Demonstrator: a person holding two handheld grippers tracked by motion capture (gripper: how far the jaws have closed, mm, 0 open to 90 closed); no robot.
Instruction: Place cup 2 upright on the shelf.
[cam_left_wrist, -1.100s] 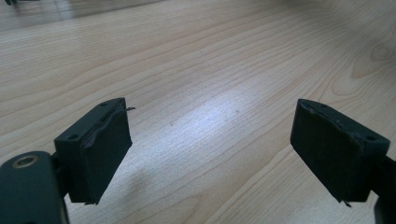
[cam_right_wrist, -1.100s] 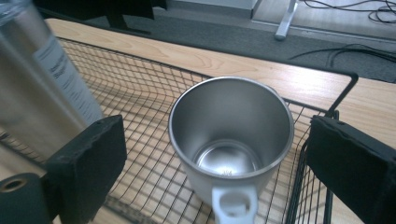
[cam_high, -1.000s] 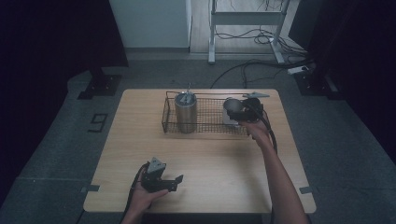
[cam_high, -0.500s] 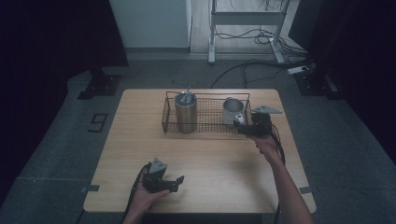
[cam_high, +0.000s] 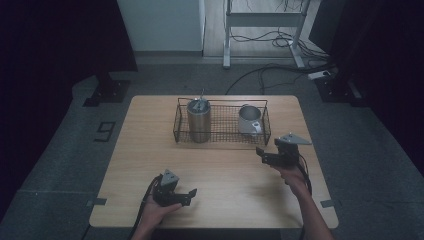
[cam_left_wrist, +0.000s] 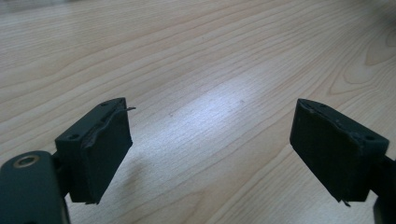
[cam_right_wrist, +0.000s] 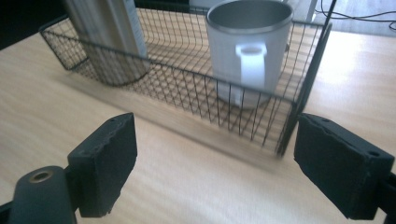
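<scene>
A black wire basket (cam_high: 220, 135) (cam_right_wrist: 299, 88) stands at the back middle of the wooden table (cam_high: 150, 150). Inside it, a tall metal tumbler (cam_high: 198, 119) (cam_right_wrist: 109, 32) stands at the left and a white mug (cam_high: 249, 119) (cam_right_wrist: 247, 51) at the right, handle toward me. My right gripper (cam_high: 261, 152) (cam_right_wrist: 233, 163) hovers open just in front of the basket's right end, nothing between its jaws. My left gripper (cam_high: 190, 195) (cam_left_wrist: 210, 149) rests open near the table's front edge over bare wood.
Cables (cam_high: 280, 40) and a metal stand (cam_high: 260, 20) lie on the floor behind the table. A dark base plate (cam_high: 107, 92) sits on the floor at the back left. Bare tabletop (cam_high: 225, 185) lies between the two grippers.
My right gripper has let go of the white mug, which now stands in the basket, and has drawn back toward me and to the right. The left gripper has stayed put.
</scene>
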